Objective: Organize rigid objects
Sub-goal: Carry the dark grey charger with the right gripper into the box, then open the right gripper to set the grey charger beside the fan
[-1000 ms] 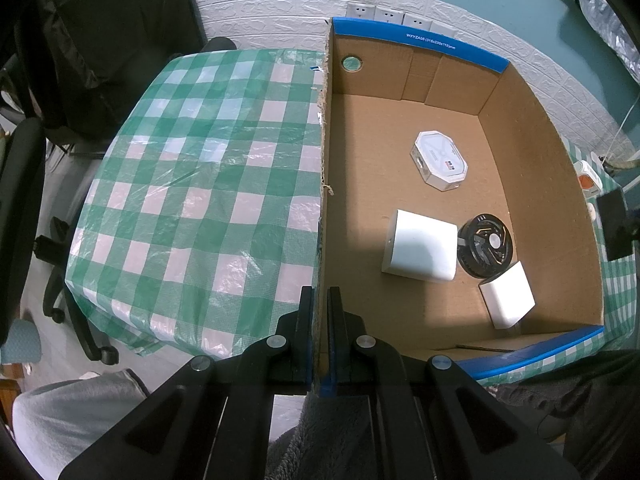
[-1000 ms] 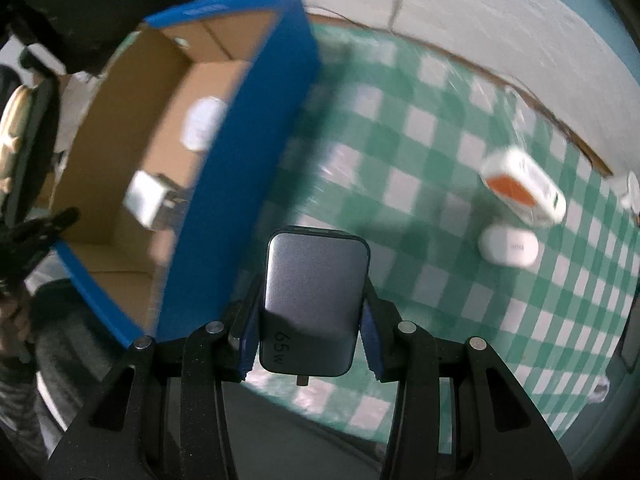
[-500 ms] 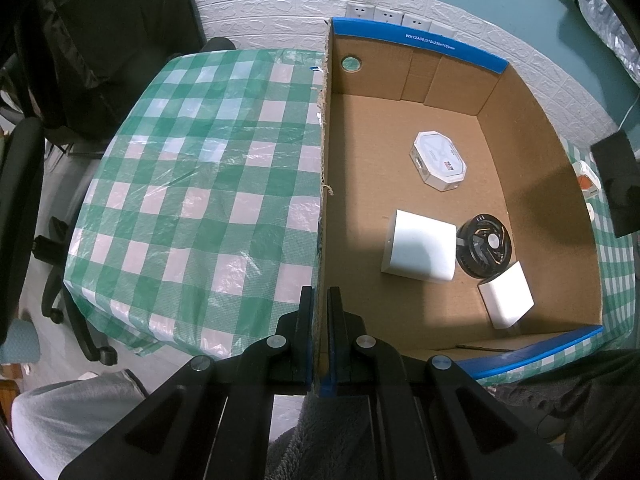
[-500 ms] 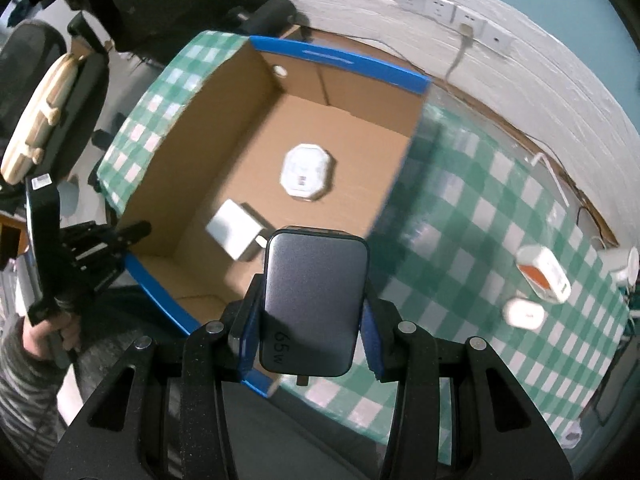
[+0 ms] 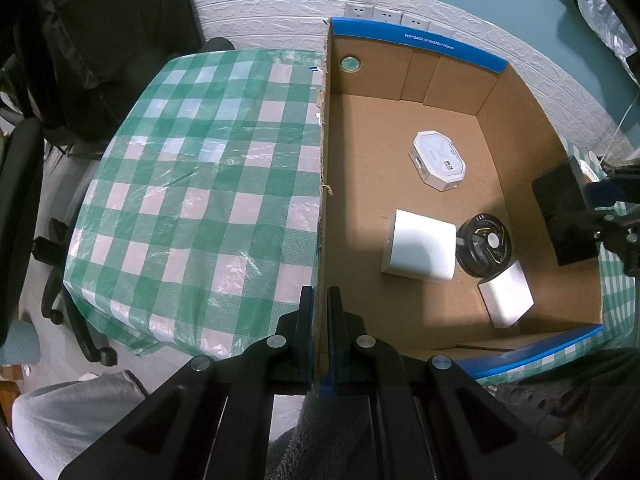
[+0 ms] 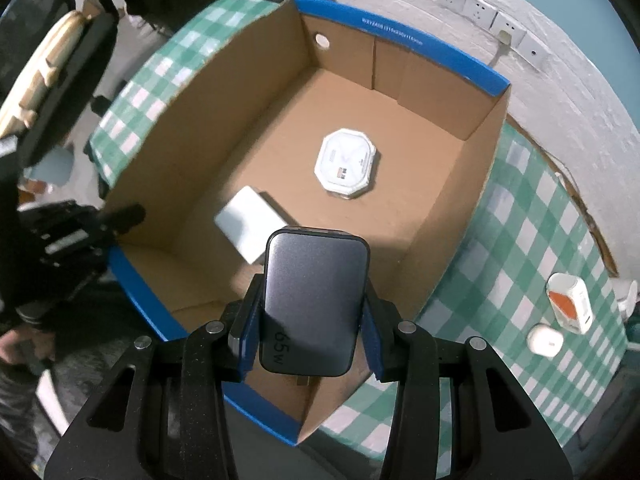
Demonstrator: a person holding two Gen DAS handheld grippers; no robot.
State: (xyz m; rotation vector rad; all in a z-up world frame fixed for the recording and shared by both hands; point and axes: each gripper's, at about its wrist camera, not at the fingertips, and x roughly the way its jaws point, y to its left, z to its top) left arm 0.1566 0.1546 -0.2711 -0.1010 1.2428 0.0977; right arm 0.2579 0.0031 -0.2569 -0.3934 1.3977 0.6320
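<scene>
A cardboard box (image 5: 452, 48) with blue rims stands on the green checked table. My left gripper (image 5: 318, 294) is shut on its left wall near the front corner. Inside lie a white octagonal case (image 5: 438, 160), a white square block (image 5: 420, 246), a black round device (image 5: 484, 244) and a smaller white block (image 5: 506, 294). My right gripper (image 6: 310, 292) is shut on a grey charger (image 6: 316, 280) marked 65W. It hangs above the box's (image 6: 400, 28) near right part. In the left wrist view the charger (image 5: 564, 216) shows dark over the right wall.
On the tablecloth (image 6: 520, 240) right of the box lie a white and orange device (image 6: 568, 304) and a small white case (image 6: 544, 340). Office chairs (image 5: 24, 200) stand left of the table. Wall sockets (image 5: 384, 14) sit behind the box.
My right gripper has carried the grey charger from over the tablecloth leftward to above the box's inside. The left gripper and the box have stayed still.
</scene>
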